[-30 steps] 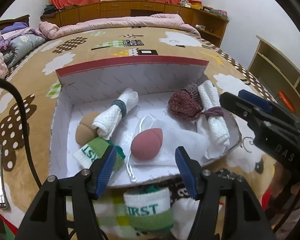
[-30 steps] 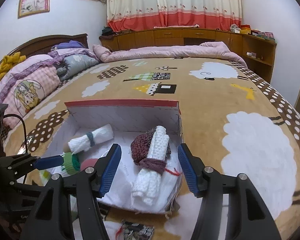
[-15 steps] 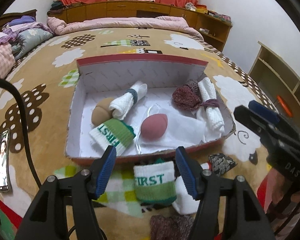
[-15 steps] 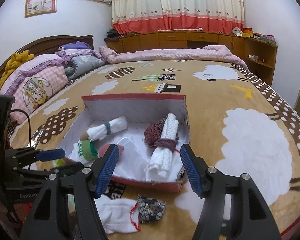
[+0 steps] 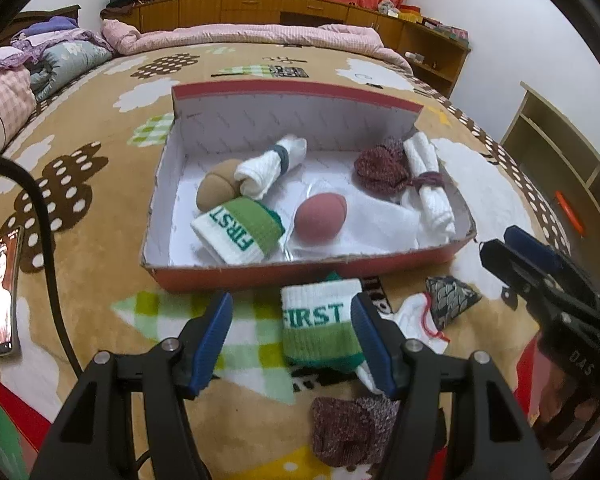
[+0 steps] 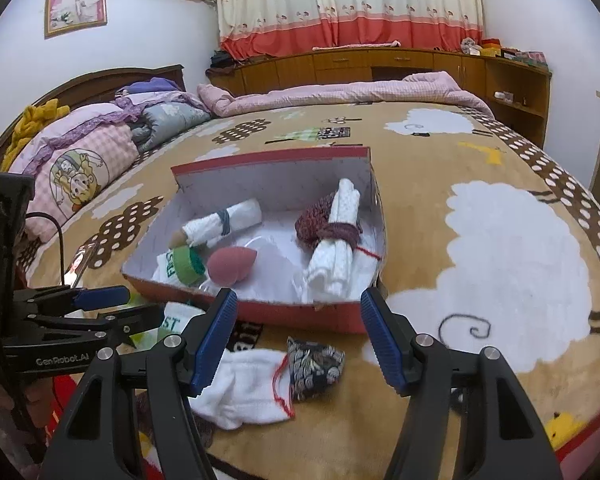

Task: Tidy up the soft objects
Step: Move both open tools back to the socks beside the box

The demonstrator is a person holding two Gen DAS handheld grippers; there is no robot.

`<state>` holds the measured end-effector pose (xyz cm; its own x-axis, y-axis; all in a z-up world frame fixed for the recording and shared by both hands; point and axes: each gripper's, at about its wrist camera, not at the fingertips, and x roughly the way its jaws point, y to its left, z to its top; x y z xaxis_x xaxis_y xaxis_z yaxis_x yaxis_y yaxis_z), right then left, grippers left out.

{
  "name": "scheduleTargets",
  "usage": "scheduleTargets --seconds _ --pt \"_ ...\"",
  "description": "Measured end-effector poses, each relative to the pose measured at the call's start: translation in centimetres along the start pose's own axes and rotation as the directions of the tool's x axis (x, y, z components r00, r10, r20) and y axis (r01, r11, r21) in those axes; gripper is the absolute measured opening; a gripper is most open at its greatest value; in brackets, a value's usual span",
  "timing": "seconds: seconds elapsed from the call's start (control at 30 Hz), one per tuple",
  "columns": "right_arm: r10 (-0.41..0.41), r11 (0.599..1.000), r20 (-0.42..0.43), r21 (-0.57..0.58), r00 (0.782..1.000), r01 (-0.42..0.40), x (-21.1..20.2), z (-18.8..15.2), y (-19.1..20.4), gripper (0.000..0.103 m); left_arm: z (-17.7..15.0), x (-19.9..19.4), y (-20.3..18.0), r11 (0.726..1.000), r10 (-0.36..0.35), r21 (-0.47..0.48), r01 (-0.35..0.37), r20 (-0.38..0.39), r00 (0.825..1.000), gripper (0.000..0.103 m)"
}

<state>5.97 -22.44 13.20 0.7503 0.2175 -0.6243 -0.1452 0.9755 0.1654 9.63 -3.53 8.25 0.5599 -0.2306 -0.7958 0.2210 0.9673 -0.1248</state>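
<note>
Left wrist view: my left tongs (image 5: 292, 326) stand apart and empty at the bottom of the frame, with a green-and-white "FIRST" wristband (image 5: 320, 326) lying on the bed blanket (image 5: 80, 184) between their blue pads. Above it, at centre, the red shoebox (image 5: 308, 270) holds a second "FIRST" wristband (image 5: 236, 230), a pink makeup sponge (image 5: 320, 216) and 2 rolled white towels. Right wrist view: my right tongs (image 6: 298, 336) are spread and empty, low in the frame, above a white cloth (image 6: 248, 388) and a dark patterned pouch (image 6: 314, 362).
</note>
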Motion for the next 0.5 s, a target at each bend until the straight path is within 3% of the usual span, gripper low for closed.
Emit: scheduleTargets --seconds 0.5 --pt "-0.003 0.998 -0.072 0.06 0.997 0.007 1.2 -3.2 -0.7 0.065 -1.6 1.7 -0.2 1.0 -0.02 -0.011 0.02 -0.05 0.999 0.066"
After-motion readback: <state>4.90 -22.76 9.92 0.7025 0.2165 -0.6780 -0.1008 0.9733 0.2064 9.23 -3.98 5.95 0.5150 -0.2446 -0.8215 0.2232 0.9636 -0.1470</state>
